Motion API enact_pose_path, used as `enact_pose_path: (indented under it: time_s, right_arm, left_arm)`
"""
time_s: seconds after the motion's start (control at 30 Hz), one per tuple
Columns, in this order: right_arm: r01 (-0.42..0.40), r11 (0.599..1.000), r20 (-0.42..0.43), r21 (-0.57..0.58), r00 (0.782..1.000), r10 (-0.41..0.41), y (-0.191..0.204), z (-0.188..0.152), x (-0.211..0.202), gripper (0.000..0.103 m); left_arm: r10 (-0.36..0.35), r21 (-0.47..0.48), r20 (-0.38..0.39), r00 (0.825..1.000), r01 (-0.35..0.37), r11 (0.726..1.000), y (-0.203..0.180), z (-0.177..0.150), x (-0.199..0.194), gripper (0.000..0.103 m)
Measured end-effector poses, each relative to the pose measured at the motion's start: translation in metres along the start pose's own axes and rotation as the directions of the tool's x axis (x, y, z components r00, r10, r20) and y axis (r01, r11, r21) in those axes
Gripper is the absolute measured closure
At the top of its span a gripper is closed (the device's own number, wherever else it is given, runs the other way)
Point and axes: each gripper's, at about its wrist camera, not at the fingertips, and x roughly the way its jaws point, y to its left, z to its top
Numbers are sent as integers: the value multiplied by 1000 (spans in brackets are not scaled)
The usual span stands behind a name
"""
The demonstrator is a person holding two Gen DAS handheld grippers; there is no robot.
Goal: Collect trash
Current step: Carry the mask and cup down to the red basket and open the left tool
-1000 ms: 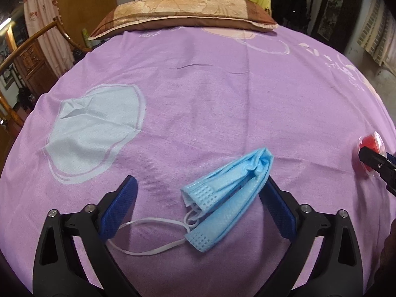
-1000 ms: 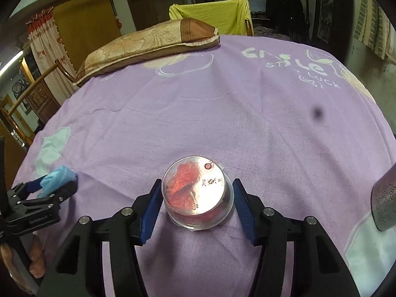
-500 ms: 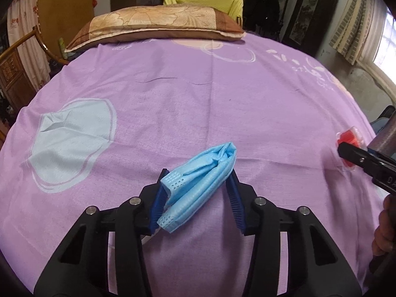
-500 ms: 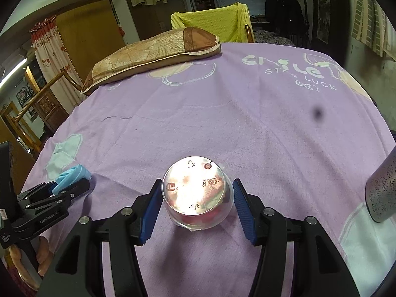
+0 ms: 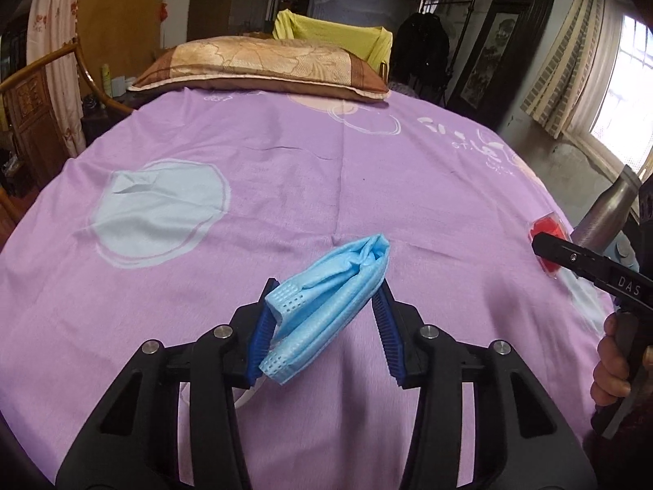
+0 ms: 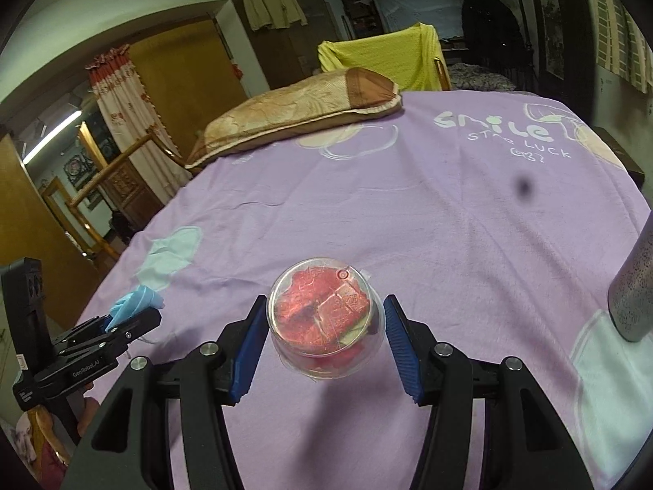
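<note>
both views are fisheye, bending the room at the edges, with dark corners. daylight comes from a window [image 5: 628, 94] on the right, blown out white. the sheet [image 5: 326, 171] is evenly lit; the back of the room is dim. a tube lamp [image 6: 51, 136] glows at left. glare sits on the cup lid [image 6: 320, 312], a soft shadow beneath it. a dark blurred speck [image 6: 523, 185] marks the right lens.

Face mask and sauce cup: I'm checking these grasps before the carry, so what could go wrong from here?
The left gripper pinches only the folded blue face mask, whose white ear loop dangles and may snag. The right gripper squeezes a thin lidded plastic cup of red contents, which could slip or pop open.
</note>
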Motion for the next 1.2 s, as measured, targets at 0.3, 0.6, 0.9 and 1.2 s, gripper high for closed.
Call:
enact_pose_path:
  time_s: [0.3, 0.6, 0.9, 1.2]
  right_arm:
    - [-75, 996, 89, -48, 993, 79, 31, -37, -50, 46]
    - [-167, 982, 80, -88, 982, 174, 76, -58, -70, 46]
    - [-235, 950, 51, -207, 967, 250, 151, -84, -87, 47]
    - [-312, 889, -38, -335, 947, 318, 239, -116, -84, 47]
  left_arm:
    - [38, -42, 93, 995, -34, 999, 19, -16, -85, 57]
    - [118, -104, 169, 979, -101, 989, 52, -52, -161, 57]
    - [174, -189, 230, 957, -132, 973, 96, -101, -223, 57]
    - [276, -300, 173, 945, -217, 929, 162, -176, -252, 57]
